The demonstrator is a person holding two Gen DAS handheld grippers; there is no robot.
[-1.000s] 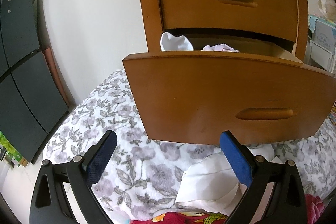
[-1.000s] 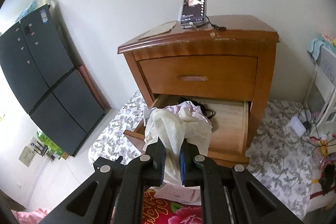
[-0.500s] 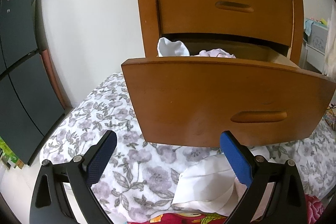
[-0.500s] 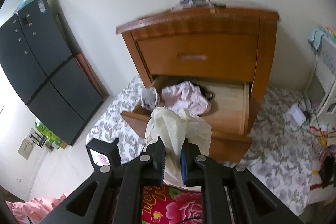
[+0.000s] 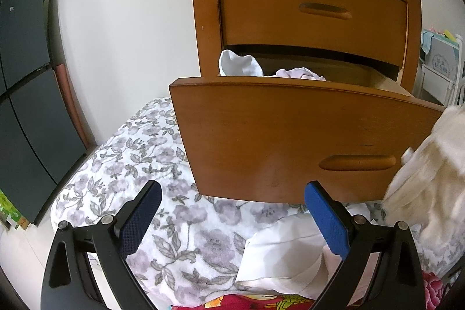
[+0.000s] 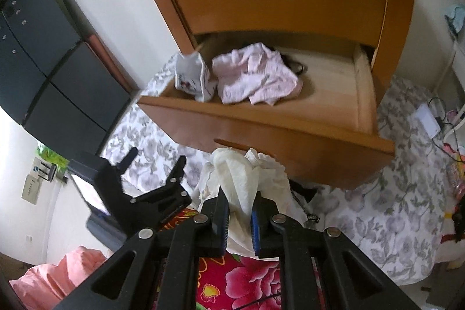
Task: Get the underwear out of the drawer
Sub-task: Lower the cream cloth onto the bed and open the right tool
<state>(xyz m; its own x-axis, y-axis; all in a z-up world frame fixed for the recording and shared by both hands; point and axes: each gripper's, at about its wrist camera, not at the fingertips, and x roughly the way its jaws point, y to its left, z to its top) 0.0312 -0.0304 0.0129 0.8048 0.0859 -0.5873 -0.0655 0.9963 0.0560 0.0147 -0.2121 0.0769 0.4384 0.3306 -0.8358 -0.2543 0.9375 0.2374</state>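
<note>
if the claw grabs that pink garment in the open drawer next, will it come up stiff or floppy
Probably floppy: the pink garment lies crumpled in soft folds, so it should drape from the pinch point. It looks thin, so likely light. It lies against a white printed piece and over something dark, so it may drag one along. The cream cloth in the right claw hangs limp like that.

Open lower drawer: right half of its floor bare; white garment and pink garment crowd its left front corner.
</note>
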